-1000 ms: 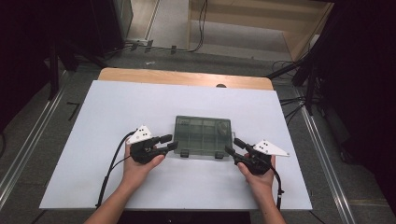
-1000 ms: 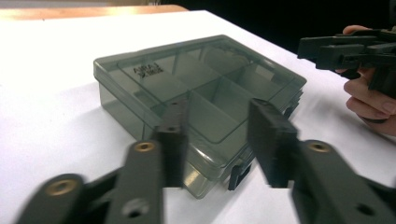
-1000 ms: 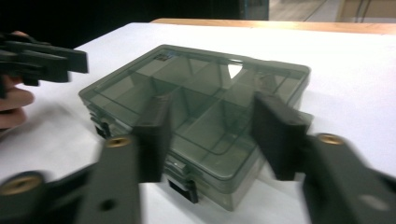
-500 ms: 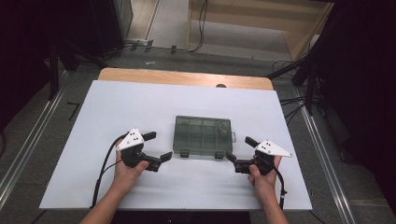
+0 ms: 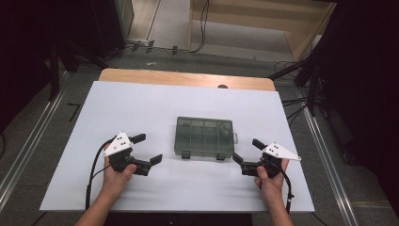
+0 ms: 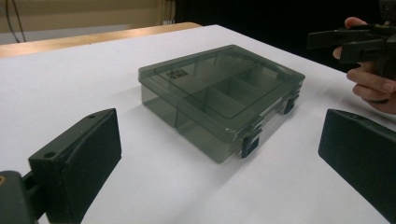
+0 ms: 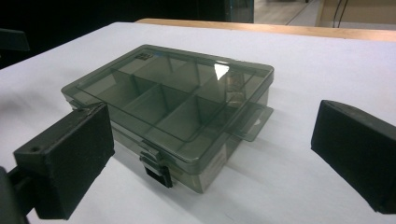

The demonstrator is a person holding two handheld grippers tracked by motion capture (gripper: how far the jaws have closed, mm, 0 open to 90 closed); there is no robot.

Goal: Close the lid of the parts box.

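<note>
Smoky clear plastic, the box (image 5: 204, 138) sits shut mid-table (image 5: 141, 108), between the left gripper (image 5: 150, 148) and right gripper (image 5: 248, 150). Both have just spread their jaws wide, gripping nothing, clear of it. Next, likely: flip the two front latches (image 7: 156, 170) open.
</note>
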